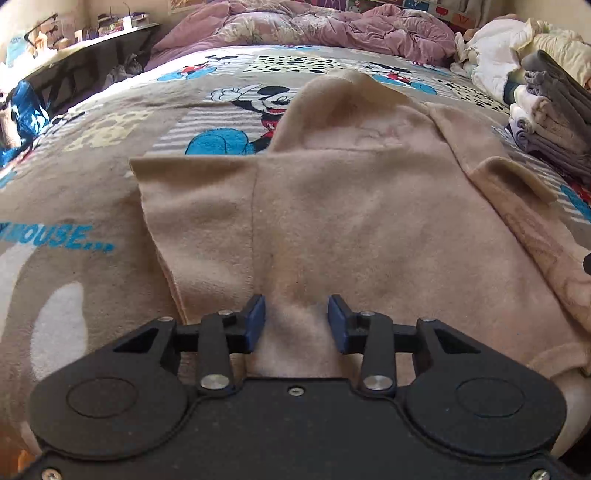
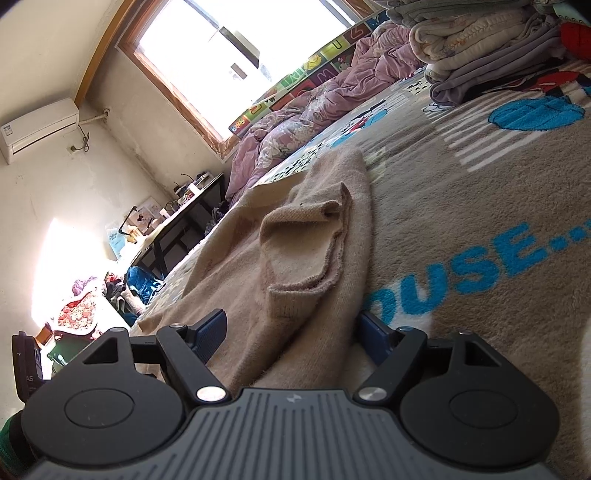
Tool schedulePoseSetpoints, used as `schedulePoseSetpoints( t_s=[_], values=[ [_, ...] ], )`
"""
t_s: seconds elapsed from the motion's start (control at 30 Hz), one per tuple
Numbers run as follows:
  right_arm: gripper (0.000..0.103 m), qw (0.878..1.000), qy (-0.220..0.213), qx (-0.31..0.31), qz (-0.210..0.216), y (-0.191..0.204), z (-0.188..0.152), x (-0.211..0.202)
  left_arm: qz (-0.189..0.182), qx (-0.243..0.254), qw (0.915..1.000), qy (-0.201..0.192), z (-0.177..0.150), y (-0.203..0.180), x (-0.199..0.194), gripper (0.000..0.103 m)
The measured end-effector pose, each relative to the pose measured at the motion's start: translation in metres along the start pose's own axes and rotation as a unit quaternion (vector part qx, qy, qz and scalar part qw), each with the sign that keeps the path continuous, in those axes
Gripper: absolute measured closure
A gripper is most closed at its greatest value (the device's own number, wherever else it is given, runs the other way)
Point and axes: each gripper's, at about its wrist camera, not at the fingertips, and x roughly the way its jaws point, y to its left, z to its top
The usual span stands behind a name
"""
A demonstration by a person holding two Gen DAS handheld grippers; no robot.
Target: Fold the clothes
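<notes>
A beige fleece garment (image 1: 351, 221) lies spread on the Mickey Mouse blanket (image 1: 74, 206), partly folded, with a sleeve folded over at the right. My left gripper (image 1: 296, 314) is open just above the garment's near edge, and a ridge of the fabric lies between its blue fingers. In the right wrist view the same garment (image 2: 295, 251) runs away from me with a folded cuff on top. My right gripper (image 2: 291, 332) is open, its fingers straddling the garment's near edge.
A stack of folded clothes (image 1: 546, 122) stands at the bed's right side and shows in the right wrist view (image 2: 480, 40). A crumpled pink duvet (image 1: 314, 26) lies at the far end. A dark desk (image 2: 184, 221) stands beside the bed under a window.
</notes>
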Motion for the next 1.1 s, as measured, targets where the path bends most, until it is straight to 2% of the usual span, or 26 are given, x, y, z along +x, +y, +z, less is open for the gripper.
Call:
schedulePoseSetpoints(
  t_s=[0.03, 0.07, 0.13, 0.17, 0.27, 0.3, 0.43, 0.5, 0.57, 0.73, 0.8, 0.87, 1.03, 1.1],
  values=[
    [0.026, 1.0, 0.0, -0.001, -0.001, 0.0, 0.0, 0.0, -0.009, 0.007, 0.9998, -0.016, -0.001, -0.006, -0.008, 0.067],
    [0.026, 1.0, -0.001, 0.0, -0.002, 0.001, 0.0, -0.001, -0.018, 0.002, 0.9998, -0.009, -0.004, -0.007, -0.007, 0.063],
    [0.026, 1.0, -0.004, 0.0, -0.004, 0.001, 0.001, -0.001, -0.03, -0.01, 0.999, 0.033, -0.011, -0.004, 0.006, 0.058],
    [0.026, 1.0, -0.005, 0.001, -0.005, 0.002, 0.002, -0.002, -0.031, -0.009, 0.9986, 0.042, -0.015, -0.004, 0.008, 0.057],
    [0.026, 1.0, -0.016, -0.01, -0.014, 0.004, 0.005, -0.007, -0.028, -0.027, 0.9984, 0.041, -0.004, -0.008, -0.003, 0.057],
    [0.026, 1.0, -0.02, -0.016, -0.017, 0.005, 0.006, -0.009, -0.038, -0.037, 0.9981, 0.033, 0.0, -0.009, -0.007, 0.057],
    [0.029, 0.999, -0.024, -0.037, -0.019, 0.01, 0.011, -0.013, -0.119, -0.086, 0.9891, -0.011, 0.016, -0.021, -0.01, 0.051],
    [0.029, 0.999, -0.024, -0.039, -0.02, 0.01, 0.012, -0.014, -0.144, -0.102, 0.9841, -0.014, 0.025, -0.032, 0.001, 0.047],
    [0.029, 0.999, -0.021, -0.04, -0.022, 0.008, 0.012, -0.015, -0.148, -0.105, 0.9833, -0.01, 0.031, -0.043, 0.016, 0.039],
    [0.031, 0.996, -0.025, -0.082, -0.023, 0.021, 0.009, -0.019, -0.164, -0.112, 0.9802, 0.002, 0.024, -0.055, 0.047, 0.038],
    [0.036, 0.996, -0.011, -0.085, -0.03, 0.026, 0.007, -0.017, -0.169, -0.114, 0.979, -0.002, 0.022, -0.054, 0.05, 0.034],
    [0.037, 0.995, 0.001, -0.088, -0.036, 0.031, 0.006, -0.015, -0.175, -0.115, 0.9777, -0.006, 0.021, -0.053, 0.052, 0.032],
    [0.046, 0.992, 0.001, -0.109, -0.058, 0.05, 0.001, -0.024, -0.188, -0.123, 0.9744, -0.011, 0.02, -0.05, 0.058, 0.031],
    [0.052, 0.988, -0.005, -0.136, -0.079, 0.061, 0.0, -0.025, -0.189, -0.124, 0.9739, -0.01, 0.021, -0.05, 0.058, 0.031]
  ],
)
